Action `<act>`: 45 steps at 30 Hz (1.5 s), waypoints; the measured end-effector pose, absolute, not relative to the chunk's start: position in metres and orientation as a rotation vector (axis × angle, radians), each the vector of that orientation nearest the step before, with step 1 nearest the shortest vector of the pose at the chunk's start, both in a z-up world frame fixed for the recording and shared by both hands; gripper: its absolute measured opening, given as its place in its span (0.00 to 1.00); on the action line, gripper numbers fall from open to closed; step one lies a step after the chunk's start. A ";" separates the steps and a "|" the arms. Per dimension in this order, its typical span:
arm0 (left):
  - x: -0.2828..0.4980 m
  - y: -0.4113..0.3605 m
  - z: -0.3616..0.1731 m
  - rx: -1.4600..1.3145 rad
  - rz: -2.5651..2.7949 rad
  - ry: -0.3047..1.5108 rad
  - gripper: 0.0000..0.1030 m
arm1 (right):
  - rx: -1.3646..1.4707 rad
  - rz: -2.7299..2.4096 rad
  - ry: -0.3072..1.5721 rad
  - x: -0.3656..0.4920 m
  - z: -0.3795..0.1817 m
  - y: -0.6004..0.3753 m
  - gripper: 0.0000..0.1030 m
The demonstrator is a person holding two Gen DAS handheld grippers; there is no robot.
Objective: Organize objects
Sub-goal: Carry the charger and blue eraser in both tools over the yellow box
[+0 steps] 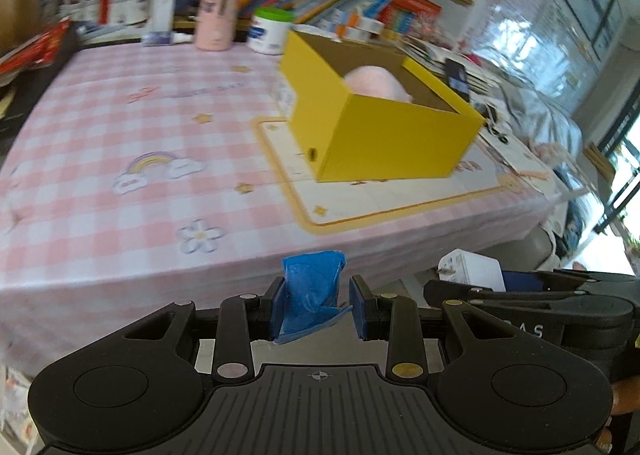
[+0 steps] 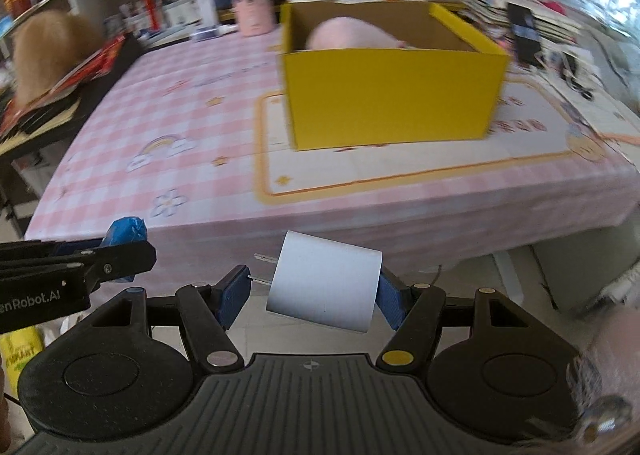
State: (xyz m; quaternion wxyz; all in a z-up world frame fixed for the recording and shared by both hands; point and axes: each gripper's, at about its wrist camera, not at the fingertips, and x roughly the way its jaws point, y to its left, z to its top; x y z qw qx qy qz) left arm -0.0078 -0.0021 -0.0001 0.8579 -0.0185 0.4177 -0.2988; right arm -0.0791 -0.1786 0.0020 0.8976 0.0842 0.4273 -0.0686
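My left gripper (image 1: 318, 309) is shut on a crumpled blue plastic packet (image 1: 312, 291), held in front of the table's near edge; the packet also shows in the right wrist view (image 2: 125, 233). My right gripper (image 2: 312, 293) is shut on a white plug adapter (image 2: 325, 286), prongs pointing left, also below the table's edge; it shows in the left wrist view (image 1: 472, 269). An open yellow cardboard box (image 1: 384, 135) (image 2: 392, 95) stands on a yellow-bordered mat (image 2: 400, 171) and holds a pink soft thing (image 2: 352, 35).
The table has a pink checked cloth (image 1: 120, 135). At its back stand a pink cylinder (image 1: 216, 15) and a green-lidded white jar (image 1: 270, 31), before shelves of books. Red books and a furry thing (image 2: 48, 51) lie at the left. A phone (image 2: 524, 31) lies at the right.
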 end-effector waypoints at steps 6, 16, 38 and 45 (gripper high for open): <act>0.001 -0.032 0.005 -0.018 -0.648 0.863 0.30 | 0.218 -0.193 0.862 -0.078 0.007 -0.216 0.63; 0.018 -0.072 0.010 -0.005 -0.622 0.846 0.30 | 0.240 -0.185 0.862 -0.053 0.008 -0.263 0.63; 0.068 -0.155 0.048 0.006 -0.595 0.700 0.30 | 0.133 -0.169 0.593 -0.007 0.058 -0.353 0.63; 0.097 -0.179 0.065 -0.006 -0.554 0.648 0.30 | 0.006 -0.063 0.552 0.039 0.071 -0.366 0.63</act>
